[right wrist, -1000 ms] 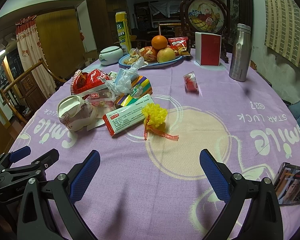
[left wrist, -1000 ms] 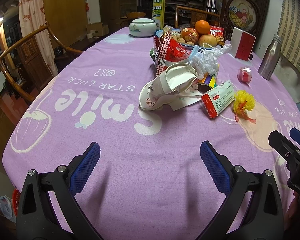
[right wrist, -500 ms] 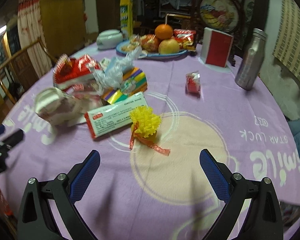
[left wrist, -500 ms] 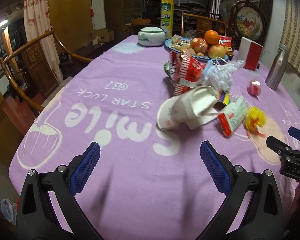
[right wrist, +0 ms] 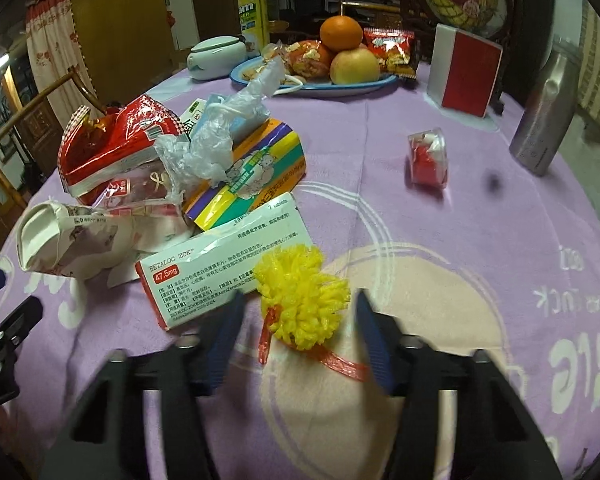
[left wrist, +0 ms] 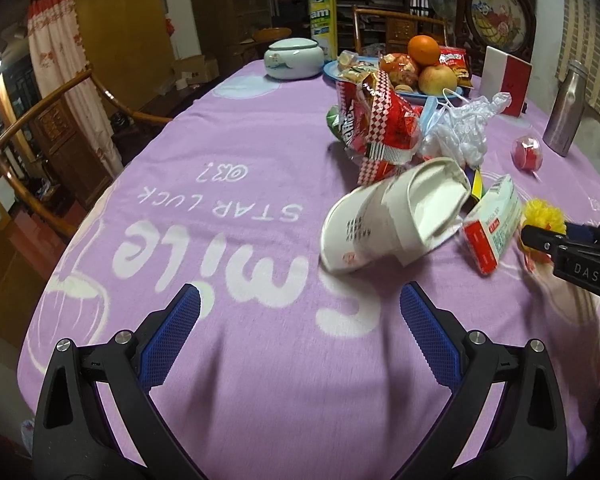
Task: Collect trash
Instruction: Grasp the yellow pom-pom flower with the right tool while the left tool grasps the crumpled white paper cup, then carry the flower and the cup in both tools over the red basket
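Observation:
A pile of trash lies on the purple tablecloth (left wrist: 236, 168): a crushed white paper cup (left wrist: 392, 216), a medicine box (right wrist: 220, 264), a red snack wrapper (right wrist: 112, 148), a clear plastic bag (right wrist: 208, 148) and a colourful tissue pack (right wrist: 252, 172). A yellow pompom with a red ribbon (right wrist: 304, 300) sits between the fingers of my right gripper (right wrist: 298, 320). Its jaws are closing and the pads stand just off the pompom's sides. My left gripper (left wrist: 298, 312) hangs open over bare cloth, short of the paper cup, with nothing between its fingers.
At the back stand a blue plate of fruit and snacks (right wrist: 260, 80), a red and white box (right wrist: 468, 76), a steel bottle (right wrist: 544, 120), a lidded ceramic jar (left wrist: 294, 58) and a yellow canister (left wrist: 322, 8). A small red wrapped sweet (right wrist: 428, 156) lies apart. A wooden chair (left wrist: 40, 136) stands left.
My right gripper has moved forward and down onto the yellow pompom, and its jaws have narrowed around it. My left gripper has drifted slightly closer to the paper cup and stays wide.

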The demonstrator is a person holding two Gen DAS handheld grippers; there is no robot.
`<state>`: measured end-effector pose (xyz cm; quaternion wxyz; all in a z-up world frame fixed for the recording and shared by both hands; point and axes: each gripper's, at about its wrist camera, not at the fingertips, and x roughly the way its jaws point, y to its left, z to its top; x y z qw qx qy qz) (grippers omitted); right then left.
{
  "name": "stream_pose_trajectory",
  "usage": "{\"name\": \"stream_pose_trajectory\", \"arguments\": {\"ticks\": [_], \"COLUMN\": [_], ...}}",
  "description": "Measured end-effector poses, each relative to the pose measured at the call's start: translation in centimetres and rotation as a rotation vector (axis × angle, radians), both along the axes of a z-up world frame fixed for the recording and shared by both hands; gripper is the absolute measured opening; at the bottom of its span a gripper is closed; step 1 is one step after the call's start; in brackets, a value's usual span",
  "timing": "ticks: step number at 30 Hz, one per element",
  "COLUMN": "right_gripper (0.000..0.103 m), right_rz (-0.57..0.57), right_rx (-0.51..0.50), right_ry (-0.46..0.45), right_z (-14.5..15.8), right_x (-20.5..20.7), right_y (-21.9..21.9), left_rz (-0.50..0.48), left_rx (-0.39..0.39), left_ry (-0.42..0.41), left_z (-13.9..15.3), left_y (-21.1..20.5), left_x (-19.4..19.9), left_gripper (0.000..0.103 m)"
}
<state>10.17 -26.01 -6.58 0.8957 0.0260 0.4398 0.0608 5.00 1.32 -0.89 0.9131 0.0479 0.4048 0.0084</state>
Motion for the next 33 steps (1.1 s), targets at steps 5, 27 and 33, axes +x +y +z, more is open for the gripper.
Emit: {"name": "stream_pose_trajectory", "arguments": {"ticks": [5, 27, 33], "right_gripper": [0.031, 0.034, 0.034], "right_rz": [-0.010, 0.022, 0.025], "right_rx": [0.071, 0.169, 0.176], "right_ry": [-0.036, -0.095, -0.096], "right_z": [0.7, 2.5, 2.4], "right_x": [-0.9, -6.6, -7.0], "right_y": [-1.3, -2.5, -2.5], "left_rz": [-0.040, -0.287, -0.295], "left_rx": [0.033, 0.077, 0.025], "left_ry": [-0.007, 0.008, -0.025], "left_z": [0.1, -0.9, 0.3], "left_y": [-1.0, -5.5, -4.4], "left_x": [1.3, 5.0, 3.3], "left_gripper": [0.096, 0.036, 0.031]}}
